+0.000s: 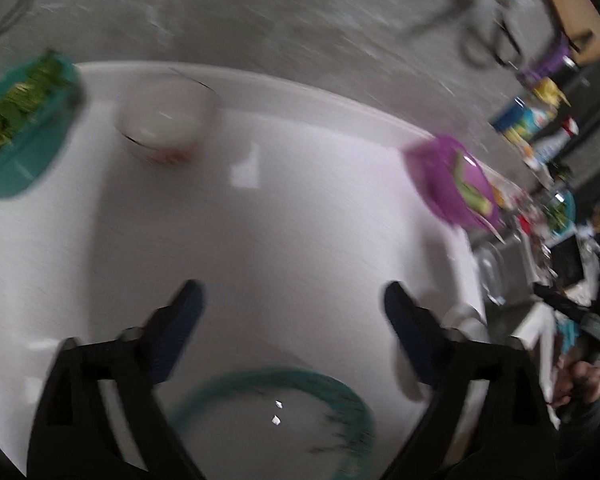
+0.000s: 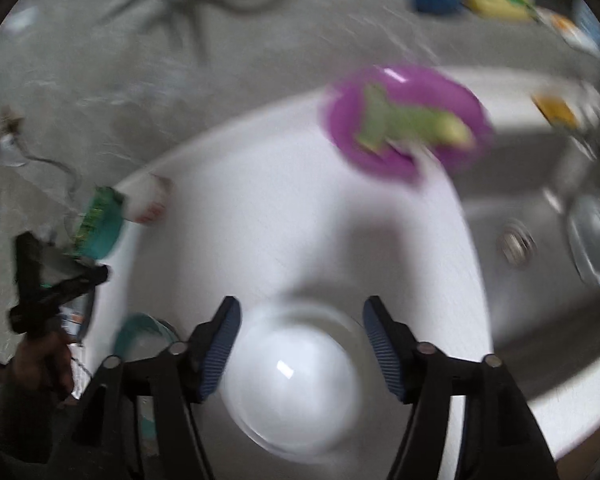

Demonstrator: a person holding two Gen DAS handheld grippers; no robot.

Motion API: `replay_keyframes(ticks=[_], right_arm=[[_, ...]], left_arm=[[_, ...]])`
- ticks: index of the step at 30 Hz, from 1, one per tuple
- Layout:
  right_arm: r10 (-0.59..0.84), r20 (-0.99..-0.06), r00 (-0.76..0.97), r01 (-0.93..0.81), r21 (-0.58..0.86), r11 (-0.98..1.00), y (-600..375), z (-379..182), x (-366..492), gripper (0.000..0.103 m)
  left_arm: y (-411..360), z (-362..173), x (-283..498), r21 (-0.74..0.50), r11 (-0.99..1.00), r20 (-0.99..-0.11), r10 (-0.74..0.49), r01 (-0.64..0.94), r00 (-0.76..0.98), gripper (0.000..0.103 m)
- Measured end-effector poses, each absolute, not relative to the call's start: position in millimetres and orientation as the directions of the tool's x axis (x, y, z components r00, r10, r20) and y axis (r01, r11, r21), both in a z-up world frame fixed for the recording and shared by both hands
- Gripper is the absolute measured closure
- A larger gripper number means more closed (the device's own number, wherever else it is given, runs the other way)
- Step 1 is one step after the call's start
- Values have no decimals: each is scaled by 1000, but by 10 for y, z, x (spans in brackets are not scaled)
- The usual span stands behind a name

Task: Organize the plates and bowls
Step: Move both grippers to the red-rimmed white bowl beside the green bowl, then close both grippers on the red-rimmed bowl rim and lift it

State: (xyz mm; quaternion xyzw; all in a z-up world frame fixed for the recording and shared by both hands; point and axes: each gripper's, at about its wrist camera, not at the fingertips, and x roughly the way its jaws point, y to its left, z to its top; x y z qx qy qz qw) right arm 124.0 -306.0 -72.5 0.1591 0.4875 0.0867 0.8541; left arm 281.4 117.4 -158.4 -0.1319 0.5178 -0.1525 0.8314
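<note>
Between the spread right tongs (image 2: 301, 346), a clear bowl (image 2: 292, 384) sits on the white desk (image 2: 260, 216); neither pad appears to touch it. Left tongs (image 1: 294, 320) are also spread and empty, above a teal-rimmed plate (image 1: 276, 420) at the near desk edge. Farther off stand a teal bowl of greens (image 1: 24, 128), a second clear bowl (image 1: 166, 118) and a purple bowl (image 1: 453, 182) holding green pieces, the last near the desk's sink-side edge. A steel sink (image 2: 539, 240) adjoins the desk. Motion blur hides fine detail. Judged properties: the clear bowl seems rigid, smooth, slippery and breakable; grip across its rim wall, one pad inside, one outside.
</note>
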Motion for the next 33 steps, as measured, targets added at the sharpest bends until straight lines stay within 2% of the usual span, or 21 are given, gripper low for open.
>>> replay_keyframes(ticks=[2, 3, 7, 10, 14, 18, 27, 30, 32, 33], right_arm=[[352, -775, 525, -77, 369, 926, -2741, -600, 1485, 17], [381, -759, 528, -114, 381, 918, -2605, -559, 1592, 17], [480, -715, 509, -240, 418, 876, -1940, -473, 2196, 17], [498, -720, 483, -267, 421, 867, -1539, -551, 2732, 17], [533, -719, 445, -260, 466, 846, -1115, -739, 3249, 17], [566, -728, 388, -249, 508, 824, -740, -1051, 3676, 22], [562, -764, 315, -231, 513, 827, -451, -1504, 4090, 26], [549, -782, 295, -234, 498, 835, -332, -1630, 4192, 26], [549, -787, 282, -235, 498, 835, -307, -1683, 4201, 26], [546, -790, 279, -235, 495, 836, -287, -1705, 4214, 26]], left_arm=[[1348, -1584, 2966, -369, 925, -821, -371, 92, 434, 2], [1424, -1592, 3046, -355, 932, -824, -350, 75, 446, 2], [1686, -1712, 3422, -326, 945, -832, -300, 27, 467, 0], [1804, -1824, 3741, -289, 957, -841, -260, 12, 474, 0], [1851, -1937, 4062, -284, 958, -849, -264, 26, 458, 0], [2083, -2148, 4413, -332, 941, -870, -283, -56, 404, 1], [2435, -2307, 4814, -306, 944, -875, -226, -126, 428, 2], [2456, -2390, 4924, -293, 946, -884, -211, -143, 417, 7], [2421, -2419, 4938, -284, 948, -888, -205, -140, 413, 15], [2400, -2438, 4965, -277, 951, -891, -201, -137, 407, 23]])
